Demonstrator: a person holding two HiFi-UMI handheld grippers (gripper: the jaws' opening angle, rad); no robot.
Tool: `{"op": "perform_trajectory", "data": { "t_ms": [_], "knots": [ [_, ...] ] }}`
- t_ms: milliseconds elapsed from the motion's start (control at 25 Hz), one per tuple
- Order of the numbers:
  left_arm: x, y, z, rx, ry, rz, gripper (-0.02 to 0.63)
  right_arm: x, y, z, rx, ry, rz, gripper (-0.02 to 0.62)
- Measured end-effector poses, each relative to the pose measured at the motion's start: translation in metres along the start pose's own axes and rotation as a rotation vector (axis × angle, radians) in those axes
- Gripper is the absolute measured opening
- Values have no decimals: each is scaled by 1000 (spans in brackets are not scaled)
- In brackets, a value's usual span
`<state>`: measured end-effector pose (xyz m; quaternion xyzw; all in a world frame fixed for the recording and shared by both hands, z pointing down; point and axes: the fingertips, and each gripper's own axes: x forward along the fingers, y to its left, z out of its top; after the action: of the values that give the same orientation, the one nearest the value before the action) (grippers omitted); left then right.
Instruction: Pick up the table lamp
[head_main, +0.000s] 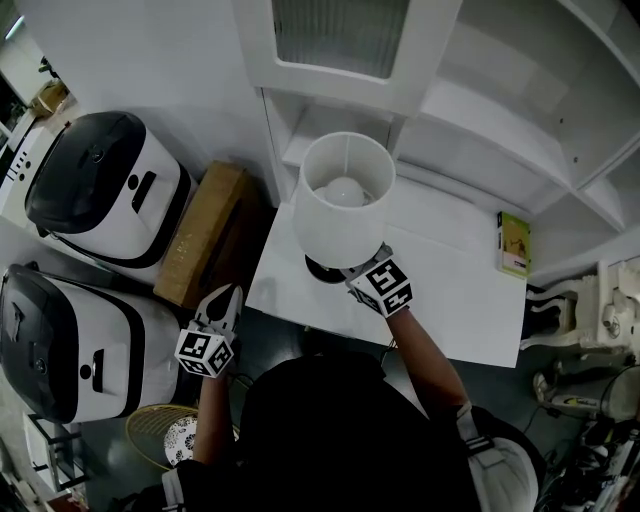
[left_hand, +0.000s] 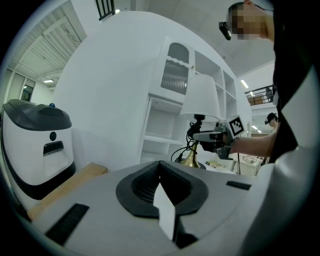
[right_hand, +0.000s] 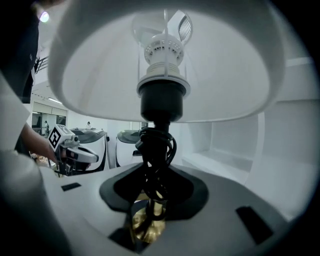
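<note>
Clamping table lamp (head_main: 343, 225) stem, right tongs (right_hand: 150, 220) by table (head_main: 450, 290) edge
</note>
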<state>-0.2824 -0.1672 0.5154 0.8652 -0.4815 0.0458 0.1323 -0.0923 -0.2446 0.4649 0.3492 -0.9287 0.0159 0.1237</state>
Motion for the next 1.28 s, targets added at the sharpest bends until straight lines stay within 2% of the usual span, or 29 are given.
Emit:
{"op": "perform_trajectory", "data": {
  "t_ms": [280, 1280],
  "knots": [
    [6, -1, -1, -11, -6, -20, 11, -8, -10, 28, 12, -22, -13, 126],
    [12, 14, 8, 3, -23, -24, 11, -23, -40, 42, 24, -42, -99, 126]
  ]
}}
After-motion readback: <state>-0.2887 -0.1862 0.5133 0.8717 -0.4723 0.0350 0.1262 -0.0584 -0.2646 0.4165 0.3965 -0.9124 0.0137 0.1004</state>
